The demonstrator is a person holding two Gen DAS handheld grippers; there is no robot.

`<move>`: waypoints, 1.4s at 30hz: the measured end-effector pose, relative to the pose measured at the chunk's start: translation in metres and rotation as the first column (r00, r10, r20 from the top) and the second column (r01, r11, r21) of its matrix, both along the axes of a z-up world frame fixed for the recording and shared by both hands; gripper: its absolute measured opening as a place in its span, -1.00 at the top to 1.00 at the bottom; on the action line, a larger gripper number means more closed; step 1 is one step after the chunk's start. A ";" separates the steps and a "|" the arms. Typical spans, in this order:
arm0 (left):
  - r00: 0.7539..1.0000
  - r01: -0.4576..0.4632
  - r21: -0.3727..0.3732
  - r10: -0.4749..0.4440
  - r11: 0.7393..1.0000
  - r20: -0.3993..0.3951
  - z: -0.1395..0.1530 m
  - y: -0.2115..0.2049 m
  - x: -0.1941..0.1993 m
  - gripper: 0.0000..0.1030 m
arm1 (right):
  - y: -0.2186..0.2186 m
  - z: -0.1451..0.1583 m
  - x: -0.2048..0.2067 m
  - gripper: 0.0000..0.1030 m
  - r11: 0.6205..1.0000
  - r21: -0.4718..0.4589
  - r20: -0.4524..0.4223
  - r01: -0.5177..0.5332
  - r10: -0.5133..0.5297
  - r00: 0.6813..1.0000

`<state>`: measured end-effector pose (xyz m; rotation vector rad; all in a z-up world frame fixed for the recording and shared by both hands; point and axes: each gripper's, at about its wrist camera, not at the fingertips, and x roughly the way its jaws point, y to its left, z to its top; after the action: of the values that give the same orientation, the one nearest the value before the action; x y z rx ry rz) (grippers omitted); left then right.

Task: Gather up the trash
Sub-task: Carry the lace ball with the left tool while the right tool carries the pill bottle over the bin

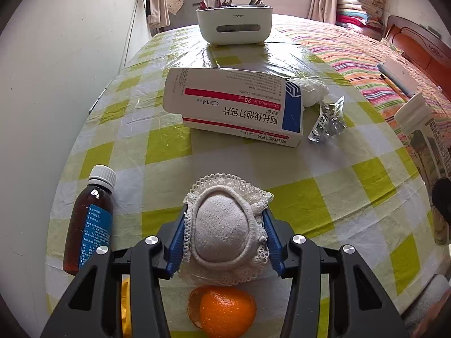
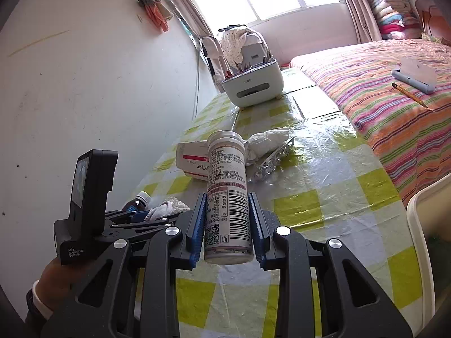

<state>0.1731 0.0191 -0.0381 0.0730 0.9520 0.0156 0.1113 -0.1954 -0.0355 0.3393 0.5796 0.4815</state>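
Note:
My left gripper point(image 1: 224, 236) is shut on a white lace-edged sock point(image 1: 222, 231), held just above the checked tablecloth point(image 1: 310, 186). An orange peel point(image 1: 222, 309) lies below it. My right gripper point(image 2: 227, 225) is shut on a white pill bottle point(image 2: 227, 197) with a barcode label, held above the table; it also shows in the left wrist view point(image 1: 422, 152) at the right edge. Ahead lie a medicine box point(image 1: 236, 104), a crumpled tissue point(image 1: 313, 90) and a crumpled foil blister pack point(image 1: 328, 124).
A brown syrup bottle point(image 1: 90, 219) lies at the left. A white desktop bin point(image 1: 235, 24) with scraps stands at the table's far end. A striped bed point(image 2: 394, 98) with a pencil and a case runs along the right. A white rim point(image 2: 420, 239) is at the right edge.

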 end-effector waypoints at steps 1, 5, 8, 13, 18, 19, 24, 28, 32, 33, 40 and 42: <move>1.000 0.007 -0.002 -0.007 1.000 0.011 0.002 -0.002 -0.001 0.10 | -0.002 0.001 -0.002 0.45 1.000 0.002 0.005 0.009 -0.009 1.000; 0.999 0.019 -0.020 -0.018 1.000 0.051 0.012 -0.006 -0.006 0.11 | -0.011 0.000 -0.003 0.45 0.999 0.010 0.009 0.036 -0.036 0.999; 0.998 0.014 -0.049 -0.011 0.999 0.070 0.019 -0.005 -0.007 0.11 | -0.016 0.000 -0.004 0.45 0.998 0.015 0.011 0.053 -0.053 0.999; 0.995 0.021 -0.094 -0.012 0.995 0.098 0.028 -0.005 -0.011 0.11 | -0.025 0.001 -0.006 0.45 0.996 0.018 0.032 0.088 -0.088 0.996; 0.992 0.049 -0.126 -0.034 0.991 0.118 0.035 -0.013 -0.015 0.11 | -0.036 0.004 -0.009 0.45 0.991 0.022 0.048 0.132 -0.133 0.990; 0.992 0.055 -0.128 -0.040 0.990 0.121 0.036 -0.016 -0.016 0.11 | -0.038 0.003 -0.009 0.45 0.990 0.025 0.046 0.141 -0.142 0.989; 0.988 0.098 -0.140 -0.080 0.985 0.128 0.039 -0.035 -0.018 0.10 | -0.050 0.003 -0.011 0.45 0.980 0.037 0.049 0.197 -0.199 0.979; 0.982 0.151 -0.166 -0.129 0.975 0.139 0.043 -0.053 -0.021 0.10 | -0.063 0.006 -0.019 0.45 0.964 0.048 0.080 0.260 -0.264 0.961; 0.972 0.198 -0.174 -0.171 0.965 0.159 0.049 -0.073 -0.026 0.10 | -0.077 0.008 -0.025 0.45 0.949 0.059 0.094 0.311 -0.316 0.944; 0.970 0.208 -0.175 -0.180 0.962 0.162 0.050 -0.079 -0.026 0.10 | -0.080 0.008 -0.026 0.45 0.945 0.061 0.095 0.321 -0.326 0.941; 0.957 0.268 -0.191 -0.239 0.944 0.163 0.052 -0.111 -0.027 0.10 | -0.100 0.008 -0.032 0.45 0.920 0.070 0.102 0.385 -0.391 0.915; 0.954 0.282 -0.195 -0.253 0.939 0.163 0.051 -0.119 -0.026 0.10 | -0.104 0.009 -0.035 0.45 0.909 0.072 0.106 0.410 -0.415 0.903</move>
<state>0.1467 -0.1002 0.0130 -0.0005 0.7959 -0.3319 0.0764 -0.2996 -0.0268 0.4637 0.3645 0.1039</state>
